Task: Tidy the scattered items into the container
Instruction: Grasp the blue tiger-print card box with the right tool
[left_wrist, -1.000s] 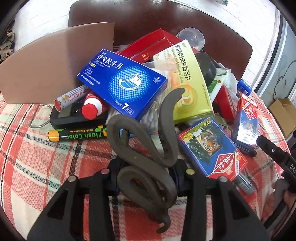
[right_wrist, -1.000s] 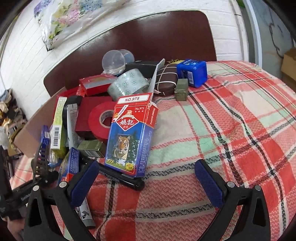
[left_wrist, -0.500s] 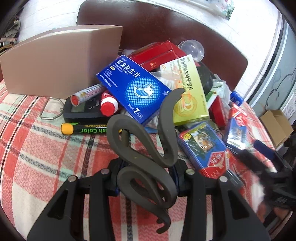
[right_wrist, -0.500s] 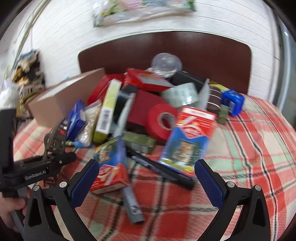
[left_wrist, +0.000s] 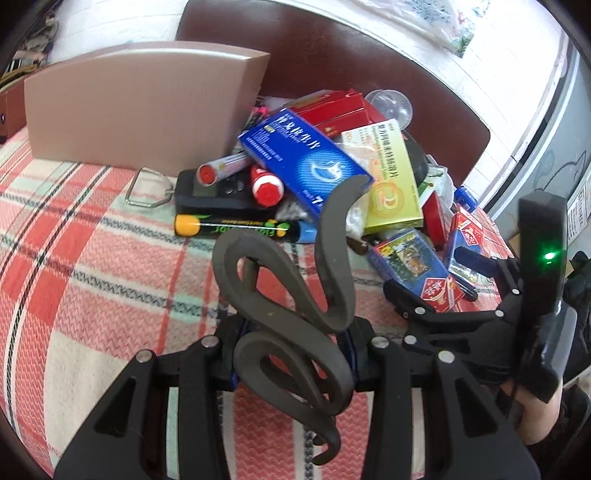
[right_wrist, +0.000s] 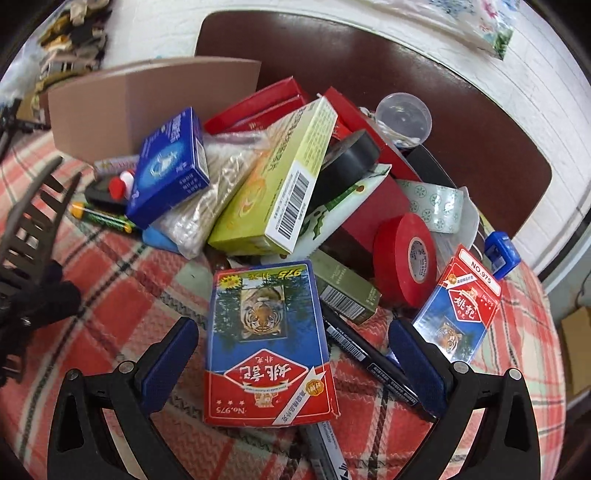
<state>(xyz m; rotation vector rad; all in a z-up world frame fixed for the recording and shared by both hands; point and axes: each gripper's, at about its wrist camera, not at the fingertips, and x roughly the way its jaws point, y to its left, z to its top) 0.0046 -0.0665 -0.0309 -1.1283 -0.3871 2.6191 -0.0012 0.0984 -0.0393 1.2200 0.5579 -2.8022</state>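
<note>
Straddling card box (right_wrist: 267, 343), right gripper (right_wrist: 291, 363) agape

The left gripper's pads (left_wrist: 236, 354) were hidden behind the coiled dark hair clip (left_wrist: 295, 325). A grey marker (right_wrist: 325, 454) ran off the bottom edge under the tiger card box (right_wrist: 266, 343). Small print on the yellow-green box (right_wrist: 273, 184) was unreadable.
</note>
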